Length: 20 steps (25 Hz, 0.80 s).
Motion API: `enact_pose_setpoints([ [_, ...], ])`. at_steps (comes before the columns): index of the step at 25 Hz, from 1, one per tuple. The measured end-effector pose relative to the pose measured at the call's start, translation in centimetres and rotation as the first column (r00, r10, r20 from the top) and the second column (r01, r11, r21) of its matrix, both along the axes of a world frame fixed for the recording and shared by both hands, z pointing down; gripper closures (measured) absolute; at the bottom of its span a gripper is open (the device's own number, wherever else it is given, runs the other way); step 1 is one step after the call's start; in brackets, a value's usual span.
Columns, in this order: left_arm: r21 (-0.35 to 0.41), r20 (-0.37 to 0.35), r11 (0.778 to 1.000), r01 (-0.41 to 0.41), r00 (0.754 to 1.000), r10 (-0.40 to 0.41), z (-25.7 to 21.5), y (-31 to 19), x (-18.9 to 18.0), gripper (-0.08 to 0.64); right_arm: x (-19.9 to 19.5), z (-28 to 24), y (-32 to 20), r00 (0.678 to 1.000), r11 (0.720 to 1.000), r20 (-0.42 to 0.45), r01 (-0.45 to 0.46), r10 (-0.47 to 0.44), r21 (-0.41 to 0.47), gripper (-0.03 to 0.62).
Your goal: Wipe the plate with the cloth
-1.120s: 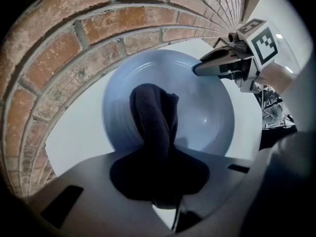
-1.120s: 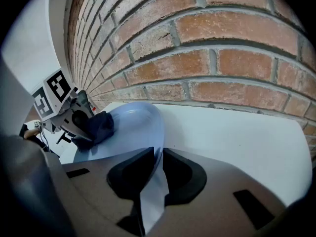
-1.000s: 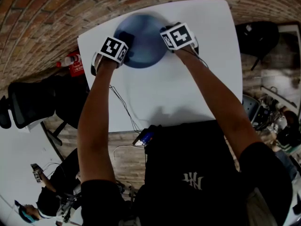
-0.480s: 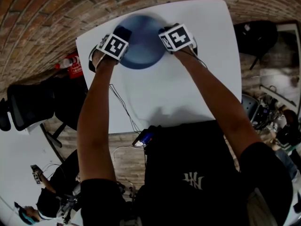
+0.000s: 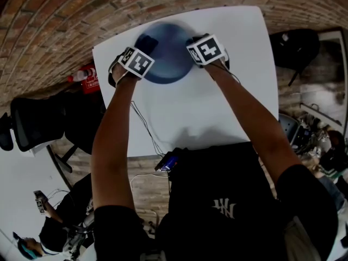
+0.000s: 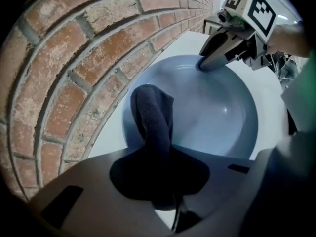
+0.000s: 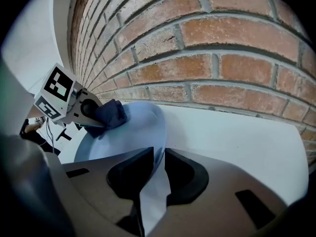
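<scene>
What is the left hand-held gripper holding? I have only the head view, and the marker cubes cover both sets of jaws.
Observer: The left gripper view shows the left hand-held gripper shut on a dark cloth that lies on the blue plate.
Operator: And the right one?
Observer: In the right gripper view, the right hand-held gripper pinches the plate's rim between its jaws.
Operator: Where on the plate is the cloth?
Observer: Near the edge toward the brick wall, across the plate from the right gripper's hold.
</scene>
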<state>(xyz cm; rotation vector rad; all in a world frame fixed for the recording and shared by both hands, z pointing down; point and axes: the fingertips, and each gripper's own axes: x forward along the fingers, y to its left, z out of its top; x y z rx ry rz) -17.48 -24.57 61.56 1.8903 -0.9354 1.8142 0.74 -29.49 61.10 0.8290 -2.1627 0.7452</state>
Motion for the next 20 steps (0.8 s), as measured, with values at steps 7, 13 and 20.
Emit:
enact_pose_setpoints([
  [7, 0.124, -0.161, 0.992, 0.024, 0.987, -0.004, -3.7, -1.0, 2.4, 0.495, 2.5, -3.6, -2.3, 0.998, 0.994, -0.015, -0.055, 0.057, 0.097, 0.515],
  [13, 0.252, -0.385, 0.957, 0.142, 0.922, -0.036, -9.7, -2.3, 5.2, 0.495, 3.6, -9.4, -3.1, 0.999, 0.979, 0.023, -0.045, 0.041, 0.198, 0.515],
  [20, 0.422, -0.599, 0.877, 0.23, 0.797, 0.08, -19.0, -1.4, 8.9, 0.495, 0.7, -19.4, -0.3, 0.982, 0.932, 0.152, 0.054, -0.115, 0.358, 0.517],
])
